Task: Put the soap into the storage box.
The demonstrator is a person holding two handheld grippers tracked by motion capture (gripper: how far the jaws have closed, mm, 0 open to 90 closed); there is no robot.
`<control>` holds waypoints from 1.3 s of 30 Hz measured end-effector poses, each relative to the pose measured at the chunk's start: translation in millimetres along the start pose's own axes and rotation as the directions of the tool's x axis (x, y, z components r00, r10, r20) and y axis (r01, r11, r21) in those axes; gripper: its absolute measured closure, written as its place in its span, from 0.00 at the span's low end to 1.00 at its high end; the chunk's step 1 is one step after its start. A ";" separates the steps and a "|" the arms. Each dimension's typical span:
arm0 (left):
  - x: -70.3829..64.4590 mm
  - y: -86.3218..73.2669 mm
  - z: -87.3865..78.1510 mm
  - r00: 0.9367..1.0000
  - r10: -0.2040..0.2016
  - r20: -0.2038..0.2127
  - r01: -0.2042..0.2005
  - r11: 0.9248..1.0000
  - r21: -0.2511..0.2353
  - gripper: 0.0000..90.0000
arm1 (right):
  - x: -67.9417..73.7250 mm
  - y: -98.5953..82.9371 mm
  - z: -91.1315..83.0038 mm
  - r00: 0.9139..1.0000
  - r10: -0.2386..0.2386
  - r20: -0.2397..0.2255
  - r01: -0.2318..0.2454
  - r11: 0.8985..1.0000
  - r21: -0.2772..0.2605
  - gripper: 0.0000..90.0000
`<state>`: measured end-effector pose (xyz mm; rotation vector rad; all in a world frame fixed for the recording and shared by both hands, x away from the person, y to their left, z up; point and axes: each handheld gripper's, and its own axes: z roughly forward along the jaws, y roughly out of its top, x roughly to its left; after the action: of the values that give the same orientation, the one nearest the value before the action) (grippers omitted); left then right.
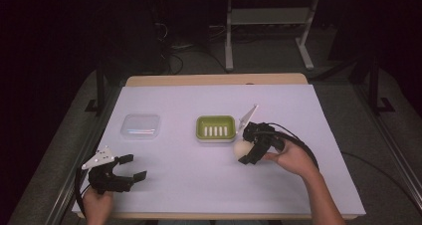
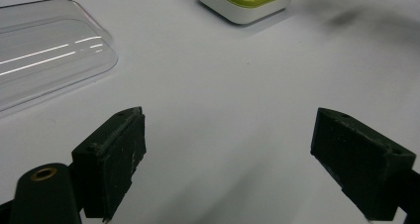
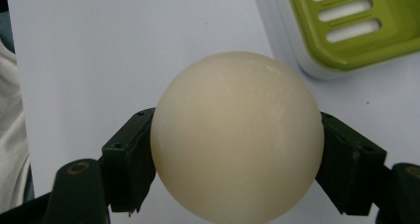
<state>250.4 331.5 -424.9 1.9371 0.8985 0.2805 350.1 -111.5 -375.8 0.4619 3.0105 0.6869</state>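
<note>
Showing right gripper (image 1: 247,146) clenched on cream soap (image 3: 236,135); green soap dish (image 1: 216,128) lies just beyond fingertips, up-right in right gripper view. Left gripper (image 1: 130,167) released, farther off.

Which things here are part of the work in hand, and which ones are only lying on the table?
In the work:
- cream soap, clamped in the right gripper
- green soap dish, just beside it

Lying about:
- clear lid
- left gripper, open, holding nothing
</note>
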 end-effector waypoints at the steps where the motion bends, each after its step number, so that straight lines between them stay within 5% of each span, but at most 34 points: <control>1: 0.1 0.0 -0.1 1.000 0.001 0.000 -0.001 1.000 0.000 0.14 | -1.0 2.1 -0.9 1.000 0.000 0.003 0.000 1.000 -0.003 0.27; 39: 1.6 -1.5 -2.4 1.000 -0.007 0.000 0.007 1.000 -0.006 0.14 | -33.9 62.7 -10.6 1.000 -0.028 0.003 0.028 0.999 -0.030 0.27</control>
<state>249.5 334.6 -425.2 1.9283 0.9038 0.2790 399.2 -71.9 -341.1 0.4185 2.9931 0.7280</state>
